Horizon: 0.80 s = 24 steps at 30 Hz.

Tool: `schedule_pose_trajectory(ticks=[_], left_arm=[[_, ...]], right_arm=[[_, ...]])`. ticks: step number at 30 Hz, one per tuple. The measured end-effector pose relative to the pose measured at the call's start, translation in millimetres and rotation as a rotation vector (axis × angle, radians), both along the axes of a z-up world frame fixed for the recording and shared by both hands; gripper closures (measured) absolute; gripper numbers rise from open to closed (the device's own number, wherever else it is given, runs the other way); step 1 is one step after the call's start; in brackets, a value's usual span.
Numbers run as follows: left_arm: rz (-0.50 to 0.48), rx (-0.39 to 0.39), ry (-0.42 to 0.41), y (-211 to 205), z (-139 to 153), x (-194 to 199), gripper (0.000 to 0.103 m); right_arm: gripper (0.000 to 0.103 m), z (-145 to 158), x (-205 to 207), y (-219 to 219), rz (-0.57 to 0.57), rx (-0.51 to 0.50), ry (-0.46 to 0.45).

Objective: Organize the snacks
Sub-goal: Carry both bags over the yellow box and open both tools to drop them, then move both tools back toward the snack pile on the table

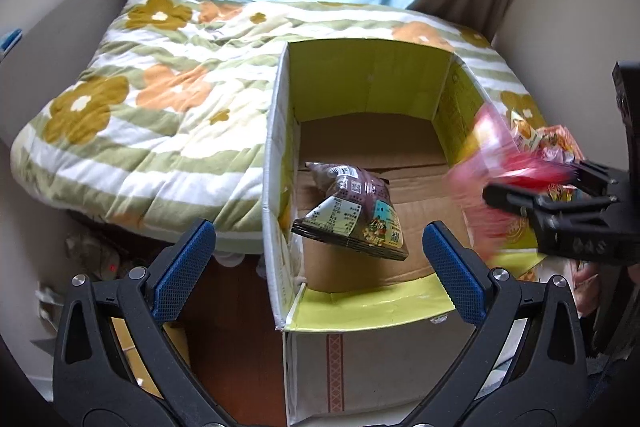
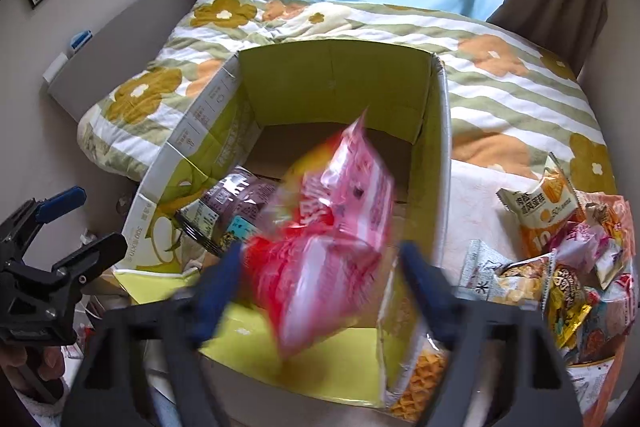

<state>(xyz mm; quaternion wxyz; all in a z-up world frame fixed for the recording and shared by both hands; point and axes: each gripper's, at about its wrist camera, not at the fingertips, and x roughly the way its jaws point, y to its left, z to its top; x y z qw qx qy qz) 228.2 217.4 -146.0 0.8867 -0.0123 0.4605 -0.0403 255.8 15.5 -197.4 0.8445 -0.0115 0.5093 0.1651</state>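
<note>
One large cardboard box (image 1: 360, 99) fills our view ahead of both pairs of fingers, its flaps open, its inner walls glossy yellow-green, its floor plain brown corrugated board. It stands against a bed (image 1: 132, 99) under a soft quilted cover, striped green and white with mustard and orange flowers. On the box floor, just beyond our left gripper (image 1: 320, 267), lies a dark purple snack bag (image 1: 354, 213), crinkled, shiny and pillow-shaped. Those blue-padded fingers stand wide apart and hold nothing. Between the fingers of our right gripper (image 2: 320, 291) hangs a red and pink snack packet (image 2: 324, 239), blurred, over the near part of the box; the fingers look spread and we cannot tell whether they touch it. To the right of those fingers, beside the box wall, a heap of mixed foil snack packets (image 2: 560, 259) rests on the bed.
</note>
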Motion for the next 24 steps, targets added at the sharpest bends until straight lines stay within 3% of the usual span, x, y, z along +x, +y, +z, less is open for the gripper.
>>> schedule_pose_trajectory(ticks=[4,9,24], left_arm=[[0.019,-0.001,-0.010,2.3,-0.3,-6.9,0.000],[-0.005,-0.014,-0.008,0.4,-3.2,-10.3,0.000],[-0.171,-0.001,-0.085,-38.7,11.7,-20.2,0.000]], right_arm=[[0.000,3.7,-14.0,-5.6,-0.021,0.055,-0.064],[0.000,5.5,-25.8,-8.0,-0.019,0.063,-0.049],[0.000,33.4,-59.0,-45.4,-0.188,0.060,-0.150]])
